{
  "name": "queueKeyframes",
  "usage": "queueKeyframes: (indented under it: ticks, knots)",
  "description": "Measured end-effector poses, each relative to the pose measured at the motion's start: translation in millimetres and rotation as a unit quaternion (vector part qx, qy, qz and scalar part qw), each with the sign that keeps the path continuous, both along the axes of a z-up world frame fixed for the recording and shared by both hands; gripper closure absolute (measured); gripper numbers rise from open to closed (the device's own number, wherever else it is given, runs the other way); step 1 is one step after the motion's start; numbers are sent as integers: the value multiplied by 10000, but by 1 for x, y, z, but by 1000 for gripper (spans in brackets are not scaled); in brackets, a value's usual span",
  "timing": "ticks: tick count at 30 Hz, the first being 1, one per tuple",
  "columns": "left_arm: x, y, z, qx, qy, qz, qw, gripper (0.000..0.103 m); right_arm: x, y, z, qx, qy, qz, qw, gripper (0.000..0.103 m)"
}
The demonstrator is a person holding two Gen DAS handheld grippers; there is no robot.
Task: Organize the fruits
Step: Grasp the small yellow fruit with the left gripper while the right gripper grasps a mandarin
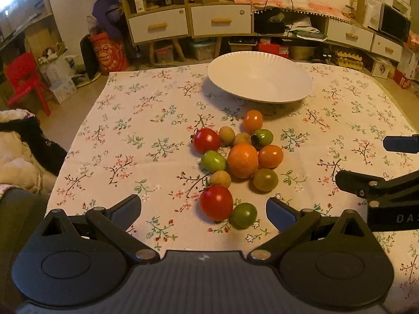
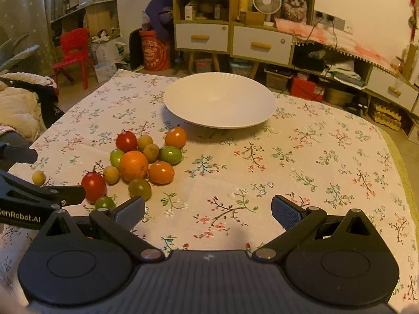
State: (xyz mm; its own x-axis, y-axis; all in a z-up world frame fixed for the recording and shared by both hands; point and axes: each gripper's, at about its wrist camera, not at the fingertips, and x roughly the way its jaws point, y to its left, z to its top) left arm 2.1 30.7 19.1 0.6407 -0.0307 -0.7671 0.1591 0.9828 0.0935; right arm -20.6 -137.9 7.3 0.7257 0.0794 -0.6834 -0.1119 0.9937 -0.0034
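Right wrist view, white bowl holding nothing, fruit pile beside it

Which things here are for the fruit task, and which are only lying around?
For the job: fruits, white bowl, left gripper, right gripper.

Lying about: red chair, fans, cat picture, tablecloth.
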Motion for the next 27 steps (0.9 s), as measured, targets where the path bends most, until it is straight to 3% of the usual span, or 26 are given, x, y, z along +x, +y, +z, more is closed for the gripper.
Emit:
queueKeyframes:
  ticks: [10,16,20,27]
  knots:
    - [-5,38,-8,-354,-186,-350,9986,7,-4,10,-5,268,15,496,9984,0]
    - [-5,66,-22,-617,-122,-145,9979,7,-7,19,-16,475,150,864,9950,7]
    - [-9,78,-27,-584,-245,-105,9979,8,-12,23,-22,607,156,1105,9919,9]
    - [-10,100,-47,-701,-92,212,9973,20,-25,42,-33,616,139,1748,9826,17]
